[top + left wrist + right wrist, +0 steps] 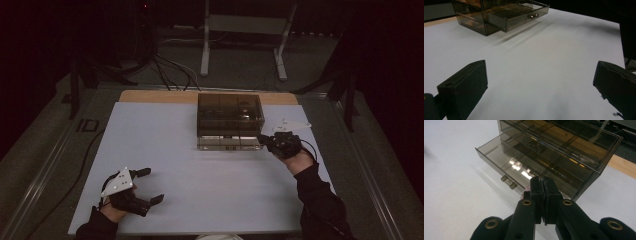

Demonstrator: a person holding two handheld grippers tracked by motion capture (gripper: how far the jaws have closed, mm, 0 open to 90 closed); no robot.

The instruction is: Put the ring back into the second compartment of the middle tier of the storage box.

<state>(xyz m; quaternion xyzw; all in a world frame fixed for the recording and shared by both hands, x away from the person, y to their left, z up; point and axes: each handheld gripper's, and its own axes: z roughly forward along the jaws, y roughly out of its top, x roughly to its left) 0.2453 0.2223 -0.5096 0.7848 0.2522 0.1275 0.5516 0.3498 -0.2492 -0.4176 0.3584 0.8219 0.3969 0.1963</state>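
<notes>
A smoky clear drawer box (230, 115) stands at the back middle of the white table (200, 175). Its bottom drawer (499, 152) is pulled out, and the metal knob (507, 182) faces the front. In the left gripper view the drawer (521, 15) and its knob (532, 15) show far off. My right gripper (264, 140) is at the box's front right corner, shut (543, 182), with its tips just beside the drawer front. A tiny pinkish bit at those tips is too small to identify. My left gripper (152, 185) rests low at the front left, open (537, 82), nothing between its jaws.
A wooden strip (150, 96) runs along the table's back edge. Behind it on the floor are cables (170, 70) and a white frame stand (205, 50). Dark stand legs (350, 95) flank the table. White tabletop stretches between the two grippers.
</notes>
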